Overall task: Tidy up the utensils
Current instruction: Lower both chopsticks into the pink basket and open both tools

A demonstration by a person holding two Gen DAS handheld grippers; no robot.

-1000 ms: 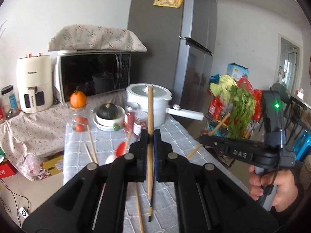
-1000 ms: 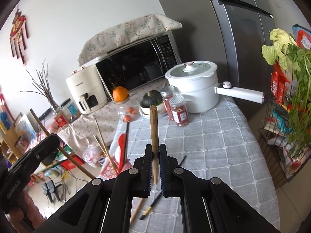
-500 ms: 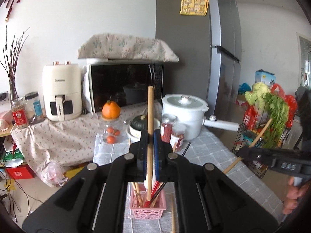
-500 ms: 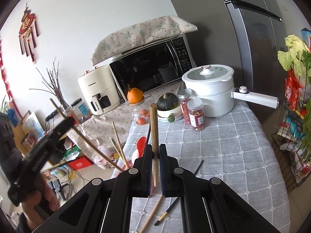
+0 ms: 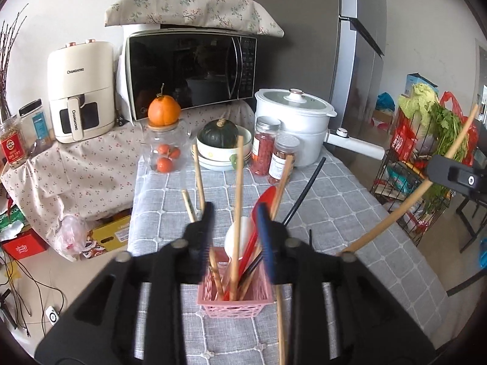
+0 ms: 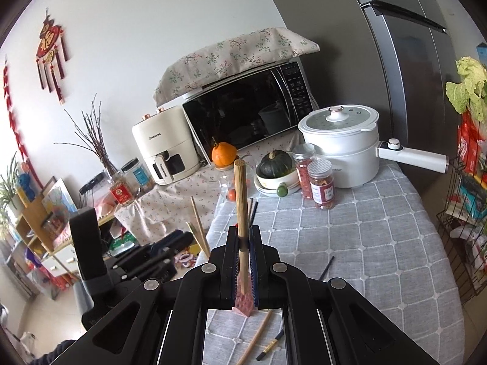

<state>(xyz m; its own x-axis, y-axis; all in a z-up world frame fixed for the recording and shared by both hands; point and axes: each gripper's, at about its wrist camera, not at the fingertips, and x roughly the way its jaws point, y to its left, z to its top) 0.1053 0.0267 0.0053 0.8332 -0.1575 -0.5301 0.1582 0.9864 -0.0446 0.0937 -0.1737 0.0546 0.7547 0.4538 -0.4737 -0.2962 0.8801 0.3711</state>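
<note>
Left tongs [image 5: 236, 222] sit right over the pink basket [image 5: 234, 305], and the jaws are opening — the pale wooden chopstick [image 5: 236, 213] stands between them with clear air on both sides, its lower end down inside the basket. That basket is packed: a red spoon [image 5: 258, 213], a white spoon [image 5: 240, 237], more wooden chopsticks and a black chopstick [image 5: 304, 194] leaning out toward the back. It stands on the grey checked tablecloth [image 5: 334, 200] near the table's front left edge.

Over on the right, the right tongs [image 6: 243, 243] are clamped tight on a second wooden chopstick [image 6: 240, 200], held upright, its blunt top poking well above the fingertips. In the left view that same stick shows as a long curved line at the far right.

On the cloth below the right tongs lie one more wooden chopstick [image 6: 255, 340] and a dark one with a gold band [image 6: 271, 346], loose, just beside each other. Another black chopstick [image 6: 326, 267] lies apart, further out on the table.

Behind it all: white pot [image 5: 292, 121], two red jars [image 5: 274, 155], green squash in a bowl [image 5: 220, 133].
</note>
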